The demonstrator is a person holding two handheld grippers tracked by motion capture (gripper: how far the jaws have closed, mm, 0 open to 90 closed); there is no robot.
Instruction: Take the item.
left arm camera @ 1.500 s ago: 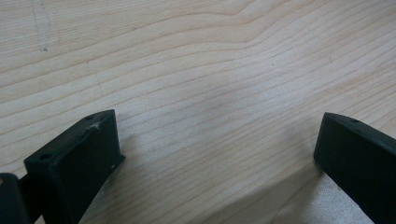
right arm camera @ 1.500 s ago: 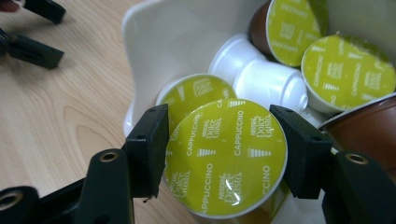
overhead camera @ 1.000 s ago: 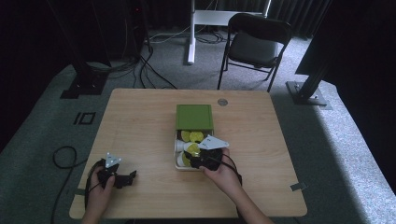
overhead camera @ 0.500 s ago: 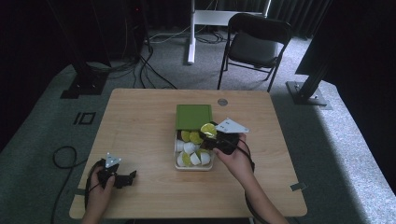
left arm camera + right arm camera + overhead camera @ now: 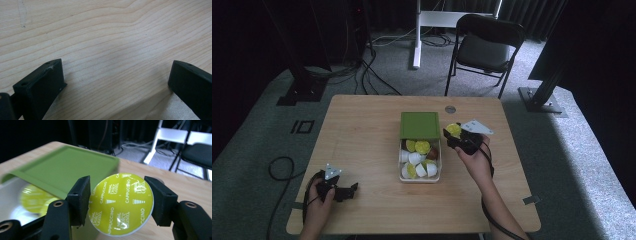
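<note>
Right gripper [image 5: 120, 202]: its two black jaws clamp a yellow-green coffee capsule [image 5: 121, 203] from both sides; the foil lid faces the camera and reads "Dolce Gusto" and "Cappuccino".
Right gripper, high view [image 5: 453, 134]: held above the table just to the right of the green lid, the capsule [image 5: 454, 130] showing at its tip, clear of the box.
Green lid [image 5: 419, 125]: lies flat at the far end of the clear box, covering that end; in the right gripper view [image 5: 67, 170] it sits just behind and to the left of the held capsule.
Clear plastic box [image 5: 440, 165]: near the middle of the table, its near part uncovered, holding more capsules, some yellow-green, some white, one dark.
Left gripper [image 5: 346, 190]: rests at the table's near left corner, well apart from the box; in its own view [image 5: 117, 82] the jaws stand wide apart over bare wood with nothing between them.
Table [image 5: 362, 130]: light wood with a small round grey disc [image 5: 450, 109] near its far edge.
Beyond the table: a black folding chair [image 5: 484, 50] on grey carpet.
</note>
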